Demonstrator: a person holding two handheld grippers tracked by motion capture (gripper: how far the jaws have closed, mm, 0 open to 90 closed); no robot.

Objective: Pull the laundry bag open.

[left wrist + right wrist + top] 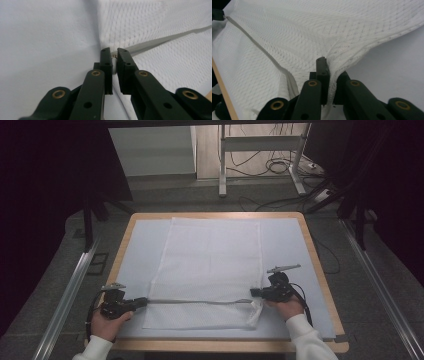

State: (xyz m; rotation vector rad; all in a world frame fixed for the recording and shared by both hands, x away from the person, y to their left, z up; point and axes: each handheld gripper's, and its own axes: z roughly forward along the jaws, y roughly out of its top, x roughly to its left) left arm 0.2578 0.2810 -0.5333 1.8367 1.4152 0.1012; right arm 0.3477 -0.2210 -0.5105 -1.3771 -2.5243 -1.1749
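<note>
White mesh laundry bag (210, 270) flat on the table (305, 250) mat, its grey zipper (195, 301) across the near end, your left gripper (142, 302) pinching the zipper's left end, your right gripper (254, 293) clamped on the bag's right edge.

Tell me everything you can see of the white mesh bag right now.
The white mesh bag is a rectangular pouch of netted fabric, lying flat on the pale table cover, long side running away from the person. A grey zipper crosses it near the front edge. The left hand-held gripper pinches the zipper's left end; the right hand-held gripper clamps the bag's right edge, where the fabric bunches and lifts.
</note>
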